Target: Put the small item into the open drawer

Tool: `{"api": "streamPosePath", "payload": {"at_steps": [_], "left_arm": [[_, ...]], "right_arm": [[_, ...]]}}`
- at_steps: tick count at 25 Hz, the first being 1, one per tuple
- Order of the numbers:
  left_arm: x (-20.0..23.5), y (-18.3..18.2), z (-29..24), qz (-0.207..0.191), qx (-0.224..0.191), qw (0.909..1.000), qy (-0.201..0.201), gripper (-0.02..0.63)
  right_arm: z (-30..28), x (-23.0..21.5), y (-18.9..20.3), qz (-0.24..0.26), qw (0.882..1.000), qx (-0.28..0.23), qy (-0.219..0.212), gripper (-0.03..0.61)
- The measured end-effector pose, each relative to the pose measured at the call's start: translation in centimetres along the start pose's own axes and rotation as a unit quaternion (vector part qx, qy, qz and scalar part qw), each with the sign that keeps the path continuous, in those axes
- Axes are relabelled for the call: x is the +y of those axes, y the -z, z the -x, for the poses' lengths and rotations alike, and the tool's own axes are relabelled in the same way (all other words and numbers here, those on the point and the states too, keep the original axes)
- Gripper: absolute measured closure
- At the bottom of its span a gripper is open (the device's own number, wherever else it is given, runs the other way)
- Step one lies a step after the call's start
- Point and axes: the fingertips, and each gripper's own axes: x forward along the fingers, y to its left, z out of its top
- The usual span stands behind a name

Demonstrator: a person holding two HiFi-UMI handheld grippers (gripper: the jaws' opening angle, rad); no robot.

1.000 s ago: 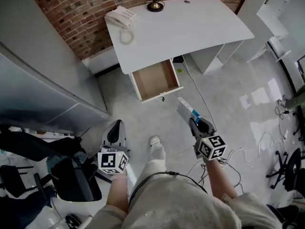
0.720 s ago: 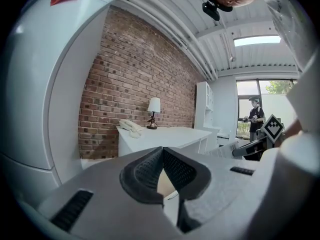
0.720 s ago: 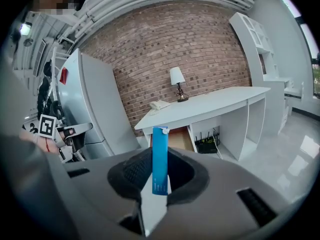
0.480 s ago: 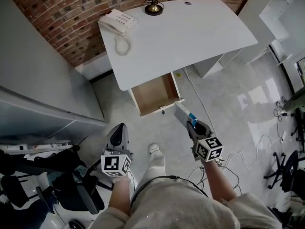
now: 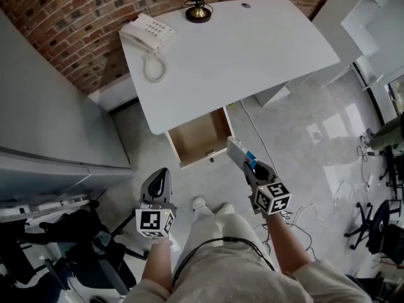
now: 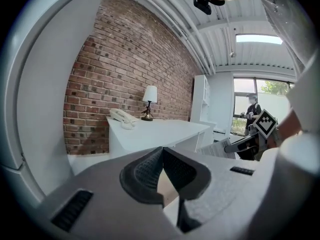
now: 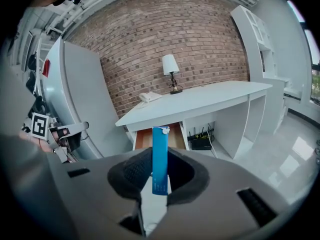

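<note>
A flat white packet with a blue edge (image 5: 238, 151) sticks out ahead of my right gripper (image 5: 249, 165), whose jaws are shut on it. In the right gripper view the packet (image 7: 160, 156) stands on edge between the pads. It points at the open wooden drawer (image 7: 143, 137) under the white desk (image 7: 200, 102). From the head view the drawer (image 5: 196, 137) lies just left of the packet's tip, pulled out of the desk (image 5: 240, 43). My left gripper (image 5: 158, 177) hangs lower left, jaws shut and empty, tips together (image 6: 161, 153).
A telephone (image 5: 148, 33) and a lamp (image 5: 198, 9) sit on the desk's back part. A grey cabinet (image 5: 50, 112) stands to the left, with a black chair (image 5: 38, 232) below it. Cables (image 5: 334, 197) trail over the floor at right. A brick wall (image 5: 82, 11) is behind.
The desk and drawer have come closer in the head view. My right gripper has carried the packet up and left, nearer the drawer's front. The left gripper stays low.
</note>
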Motion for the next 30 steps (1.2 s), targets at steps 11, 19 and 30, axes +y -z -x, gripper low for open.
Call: {"api": "streamPosePath", "payload": {"at_steps": [11, 19, 30], "left_arm": [[-0.7, 1.6, -3.7, 0.007, 0.010, 0.9999, -0.004, 0.609], [-0.9, 2.4, -6.3, 0.010, 0.021, 0.9992, -0.032, 0.607], [-1.3, 4.7, -9.9, 0.021, 0.031, 0.9979, -0.053, 0.607]], "right_arm": [[-5.7, -3.1, 1.0, -0.024, 0.999, 0.028, -0.005, 0.503], [-10.3, -5.4, 2.2, -0.008, 0.996, 0.082, -0.018, 0.503], [-16.1, -7.7, 4.4, 0.013, 0.989, 0.149, -0.017, 0.503]]}}
